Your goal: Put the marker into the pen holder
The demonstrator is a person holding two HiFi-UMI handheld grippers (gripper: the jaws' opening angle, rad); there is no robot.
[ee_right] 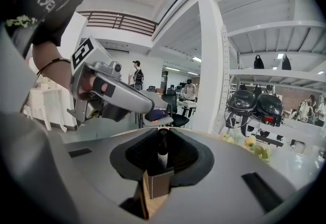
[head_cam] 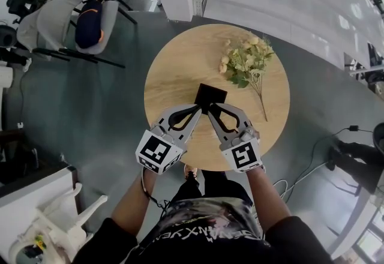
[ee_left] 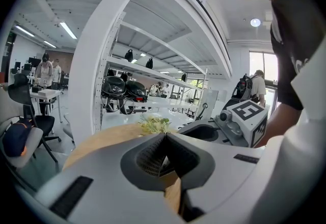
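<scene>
Round wooden table [head_cam: 174, 71], right gripper [head_cam: 211, 109] clamped on upright marker [ee_right: 163, 150], pen holder [ee_right: 158, 185] just beneath its jaws, left gripper [head_cam: 199, 110] alongside, jaws together, empty.

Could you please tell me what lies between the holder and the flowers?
Only bare table separates holder and flowers, as the head view shows.

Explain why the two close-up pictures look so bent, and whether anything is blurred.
Head view: evenly lit, table sharp. Left gripper view: the wide lens bows the shelf post; the window glares; the blur at the top was added afterwards. Right gripper view: same bowing, marker sharp.
</scene>
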